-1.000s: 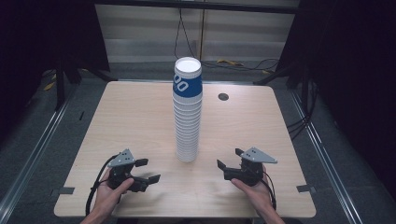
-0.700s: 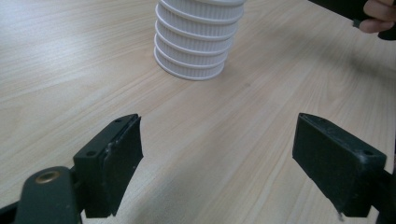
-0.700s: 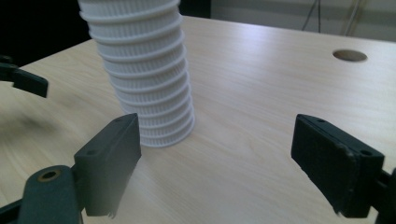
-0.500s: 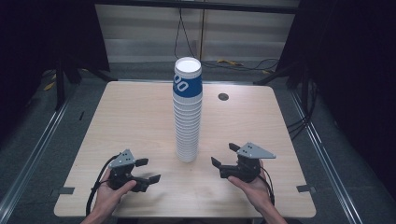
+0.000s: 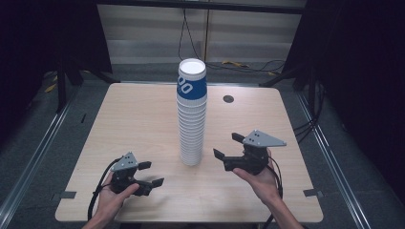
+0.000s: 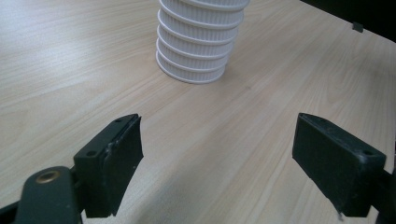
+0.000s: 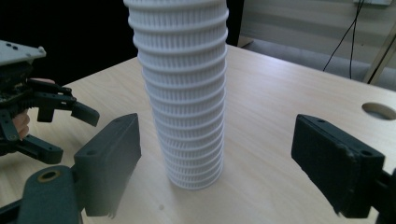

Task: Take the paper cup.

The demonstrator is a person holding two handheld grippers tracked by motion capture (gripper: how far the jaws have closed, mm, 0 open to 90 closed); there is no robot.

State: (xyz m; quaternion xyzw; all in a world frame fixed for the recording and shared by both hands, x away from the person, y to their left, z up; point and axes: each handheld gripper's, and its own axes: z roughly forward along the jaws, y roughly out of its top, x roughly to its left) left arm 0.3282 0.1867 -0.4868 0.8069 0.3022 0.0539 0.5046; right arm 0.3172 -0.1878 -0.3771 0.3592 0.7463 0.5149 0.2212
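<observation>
A tall stack of white ribbed paper cups (image 5: pixel 191 119) stands upright at the table's middle; its top cup has a blue band. Its base (image 6: pixel 195 51) lies ahead of my left gripper's jaws, and its ribbed column (image 7: pixel 184 93) rises just beyond my right gripper's jaws. My left gripper (image 5: pixel 152 173) rests low near the front left, open, nothing between its jaws. My right gripper (image 5: pixel 228 147) is raised off the table to the stack's right, open and empty, pointing toward the stack. The left gripper (image 7: pixel 70 130) also appears at the left of the right gripper view.
The light wooden table (image 5: pixel 119 124) has a round cable hole (image 5: pixel 228 98) at the back right. Dark floor and metal rails surround the table. Cables hang behind the far edge.
My right gripper has risen off the table and come a little toward the stack. The left gripper and the stack have not moved.
</observation>
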